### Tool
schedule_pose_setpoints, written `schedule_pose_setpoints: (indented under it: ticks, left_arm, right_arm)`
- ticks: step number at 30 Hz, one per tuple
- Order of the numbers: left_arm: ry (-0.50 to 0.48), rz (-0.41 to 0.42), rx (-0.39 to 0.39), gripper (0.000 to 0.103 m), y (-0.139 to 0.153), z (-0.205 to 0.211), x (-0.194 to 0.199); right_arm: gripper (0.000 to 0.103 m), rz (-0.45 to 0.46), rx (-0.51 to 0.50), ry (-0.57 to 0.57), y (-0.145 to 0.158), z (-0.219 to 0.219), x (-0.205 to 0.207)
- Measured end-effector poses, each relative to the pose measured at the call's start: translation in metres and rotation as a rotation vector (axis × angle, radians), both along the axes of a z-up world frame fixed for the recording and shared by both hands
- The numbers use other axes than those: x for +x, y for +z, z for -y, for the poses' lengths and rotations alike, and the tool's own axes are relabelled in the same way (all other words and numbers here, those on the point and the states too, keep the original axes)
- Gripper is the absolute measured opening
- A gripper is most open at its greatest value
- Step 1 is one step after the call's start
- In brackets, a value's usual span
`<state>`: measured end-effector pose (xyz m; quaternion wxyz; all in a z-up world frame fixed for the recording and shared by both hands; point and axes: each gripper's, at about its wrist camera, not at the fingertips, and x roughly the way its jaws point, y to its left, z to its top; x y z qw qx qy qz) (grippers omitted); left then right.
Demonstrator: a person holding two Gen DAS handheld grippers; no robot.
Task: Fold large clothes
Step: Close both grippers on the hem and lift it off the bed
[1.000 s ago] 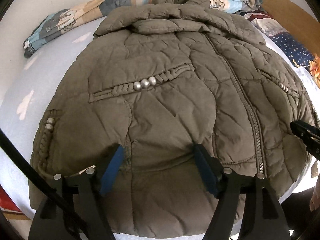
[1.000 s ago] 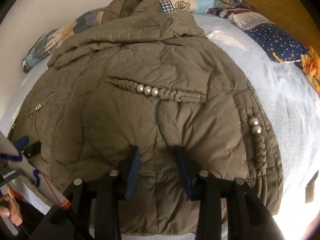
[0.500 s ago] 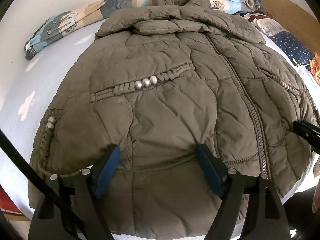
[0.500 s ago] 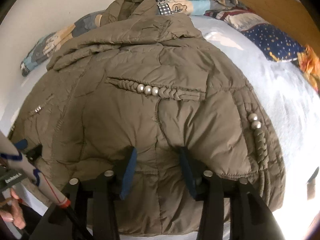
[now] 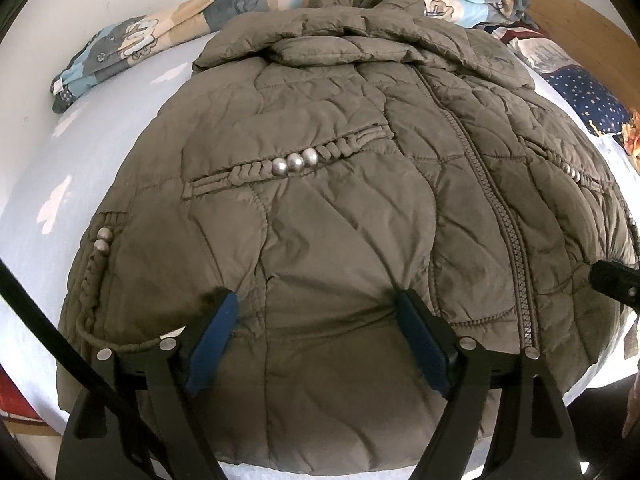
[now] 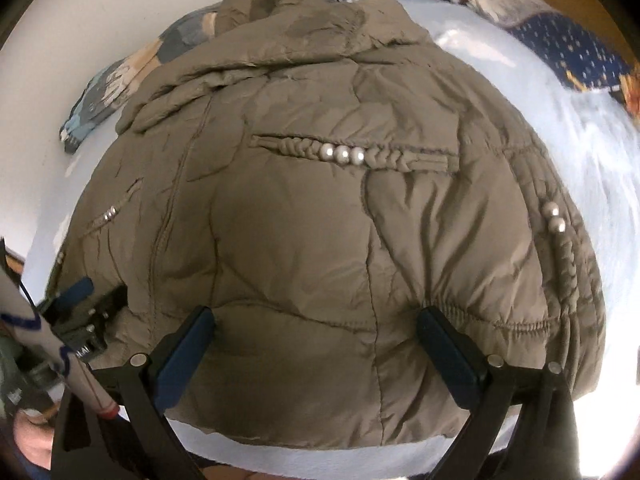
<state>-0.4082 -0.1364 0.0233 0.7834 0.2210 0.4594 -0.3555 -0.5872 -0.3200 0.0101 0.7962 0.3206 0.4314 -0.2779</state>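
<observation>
An olive-brown quilted jacket (image 5: 340, 200) lies front up on the bed, zipper shut, hood at the far end. My left gripper (image 5: 314, 308) stands over the near hem left of the zipper. Its jaws are opening, with puffed fabric between the blue pads, which no longer pinch it. My right gripper (image 6: 316, 320) is at the hem of the same jacket (image 6: 320, 220) on the other side. Its jaws are opening very wide, with jacket fabric lying loose between them. Each gripper shows at the edge of the other's view: the right one (image 5: 612, 282), the left one (image 6: 80, 300).
The jacket covers most of a light blue sheet (image 5: 60, 152). A patterned blanket (image 5: 132, 44) lies bunched along the far wall. A dark blue starred pillow (image 5: 588, 100) and a wooden headboard (image 5: 560, 4) are at the far right. A hand (image 6: 32, 436) shows at lower left.
The right jaws have spread far apart and the fold they pinched has flattened. The left jaws have widened a little. The jacket itself has stayed where it was.
</observation>
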Motion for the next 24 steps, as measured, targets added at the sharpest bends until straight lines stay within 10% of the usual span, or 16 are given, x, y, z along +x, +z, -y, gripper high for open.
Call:
schedule_pose_setpoints:
  ticks: [4,19,24]
  left_arm:
    - [0.017,-0.011,0.006,0.084,0.000,0.000,0.000]
    - [0.040,0.033,0.019,0.086,0.004,-0.003,-0.011]
    - [0.039,0.033,0.002,0.085,0.019,-0.008,-0.017]
  right_arm:
    - [0.103,0.101,0.061,-0.018,0.000,0.002,-0.012]
    - [0.103,-0.028,-0.038,0.091,-0.004,-0.019,-0.002]
    - [0.077,0.012,-0.045,0.072,0.014,-0.024,-0.012]
